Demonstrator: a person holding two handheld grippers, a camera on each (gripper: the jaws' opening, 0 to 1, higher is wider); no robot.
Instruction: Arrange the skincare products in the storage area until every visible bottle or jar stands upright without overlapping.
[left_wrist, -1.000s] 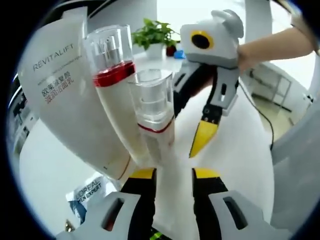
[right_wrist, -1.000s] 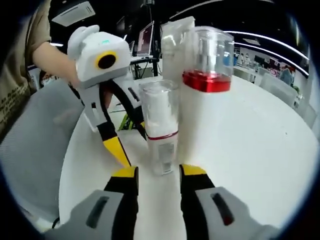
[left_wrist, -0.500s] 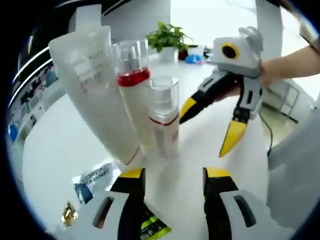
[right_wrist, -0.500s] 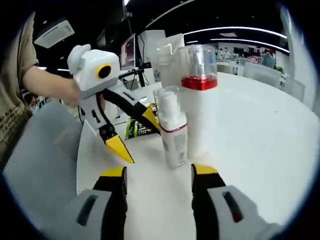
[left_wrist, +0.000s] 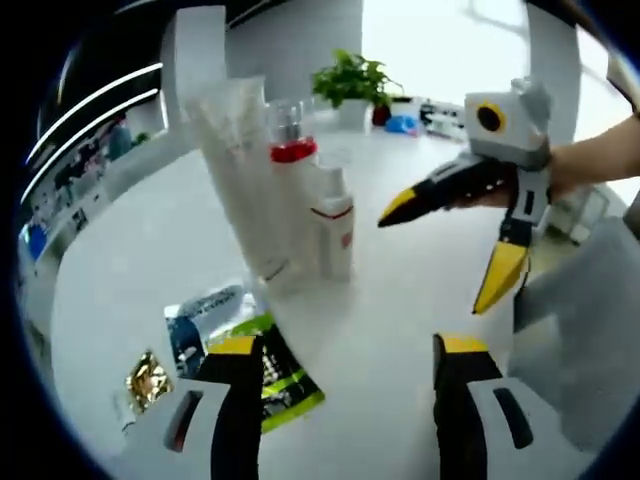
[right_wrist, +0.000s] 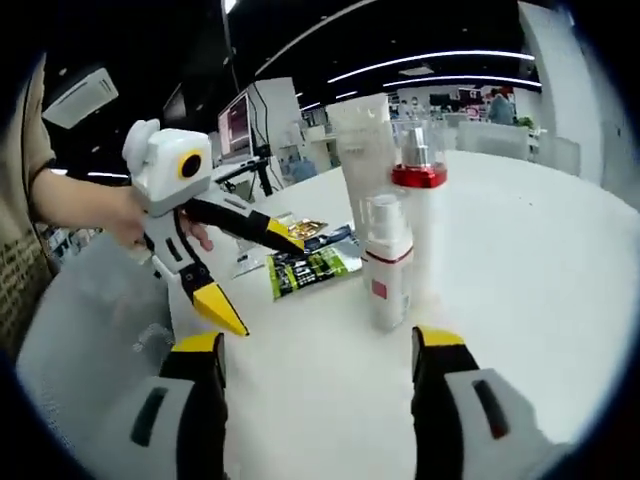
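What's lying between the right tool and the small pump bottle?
Nothing: bare white table separates the right tool from the pump bottle, in the right gripper view.

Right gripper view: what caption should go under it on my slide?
Three skincare containers stand upright on the white table between two open grippers.

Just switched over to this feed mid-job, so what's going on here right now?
A person holds a gripper in each hand over a round white table. Both the left gripper and the right gripper are open and hold nothing. Three skincare products stand upright close together: a small pump bottle, a taller red-collared pump bottle and a white tube. Sample sachets lie flat on the table beside them.
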